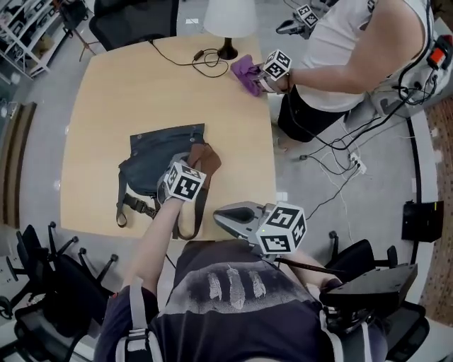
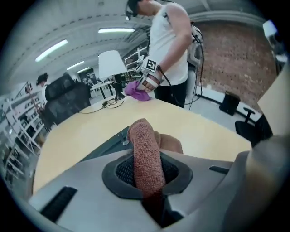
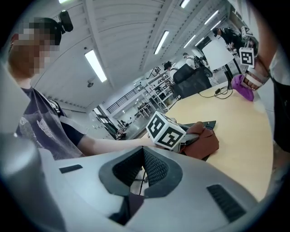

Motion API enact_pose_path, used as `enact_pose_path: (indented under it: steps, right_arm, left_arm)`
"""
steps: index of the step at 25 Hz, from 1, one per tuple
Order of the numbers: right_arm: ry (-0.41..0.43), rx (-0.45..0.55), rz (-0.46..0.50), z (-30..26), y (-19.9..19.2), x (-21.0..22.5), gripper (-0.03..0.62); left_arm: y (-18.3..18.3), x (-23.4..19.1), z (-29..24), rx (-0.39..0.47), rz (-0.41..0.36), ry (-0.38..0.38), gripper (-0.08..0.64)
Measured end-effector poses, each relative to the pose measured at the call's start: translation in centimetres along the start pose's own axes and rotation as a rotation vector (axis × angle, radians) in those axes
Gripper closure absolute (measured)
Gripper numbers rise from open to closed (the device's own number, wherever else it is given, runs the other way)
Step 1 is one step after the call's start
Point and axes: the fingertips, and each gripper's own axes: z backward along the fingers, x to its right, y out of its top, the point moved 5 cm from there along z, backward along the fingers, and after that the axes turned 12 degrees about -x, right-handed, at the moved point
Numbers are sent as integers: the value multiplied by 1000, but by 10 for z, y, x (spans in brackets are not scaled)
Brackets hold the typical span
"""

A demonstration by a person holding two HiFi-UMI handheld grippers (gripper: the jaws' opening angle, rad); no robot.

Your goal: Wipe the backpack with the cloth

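Note:
A dark blue-grey backpack (image 1: 151,164) lies flat on the wooden table (image 1: 106,92), straps trailing toward the near edge. My left gripper (image 1: 199,165) is shut on a brown cloth (image 1: 206,158) at the backpack's right side. In the left gripper view the cloth (image 2: 146,152) rises as a roll out of the left gripper (image 2: 147,176), with the backpack's edge (image 2: 105,145) just beyond. My right gripper (image 1: 221,213) hovers off the table's near edge with nothing in it. In its own view the right gripper (image 3: 144,164) has its pads together.
Another person (image 1: 354,49) stands at the far right corner with a marker-cube gripper (image 1: 276,67) on a purple cloth (image 1: 245,73). A white lamp (image 1: 228,21) and its cable (image 1: 195,60) sit at the far edge. Office chairs (image 1: 42,276) stand around; cables (image 1: 340,159) cross the floor.

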Motion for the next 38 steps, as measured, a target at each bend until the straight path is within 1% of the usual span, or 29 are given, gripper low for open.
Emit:
enact_pose_path:
  steps: [2,4,7,9,14,20,23,27,30,32,34,35,36,38]
  right_arm:
    - [6,-10,4,-1,1,-1,591]
    - [9,-17,4,-3,1,-1,591]
    - [14,-26,8,-10,2,-3,591]
    - [19,-31,8,-14,3,-4,591]
    - [27,-40,5,-22,5,-6,592]
    - [28,-60,12,-31,5,-11,591]
    - [17,-63,7,-41,9,-12,591]
    - [24,-78,20,-61,18,-13,591]
    - [32,-94,30,-67,20,-15,591]
    - [28,-86,29,-70,23,-16,591]
    - [34,-70,31,-74,28,-15,591]
    - [40,-63,37,-77,31,-14,592]
    - [40,-57,45,-79,35,-13,591]
    - [16,-44,75,-81,48,-9,591]
  left_arm:
    - [-10,-3,4,-8,-57,57,503]
    - [-22,-10,9,-12,-91,108,503]
    - [-43,-28,16,-21,-109,174,503]
    - [-58,-41,22,-26,-85,199,503]
    - [-99,-72,37,-45,7,242,503]
    - [-136,-97,51,-66,58,298,503]
    - [-157,-117,57,-77,98,317,503]
    - [-202,-150,75,-117,172,367,503]
    - [-235,-165,90,-160,206,405,503]
    - [-251,-174,102,-173,253,413,503]
    - [-257,-183,115,-156,310,399,503]
    - [-254,-186,121,-133,325,382,503]
    - [-247,-187,126,-99,325,358,503]
    - [-224,-185,137,0,289,288,503]
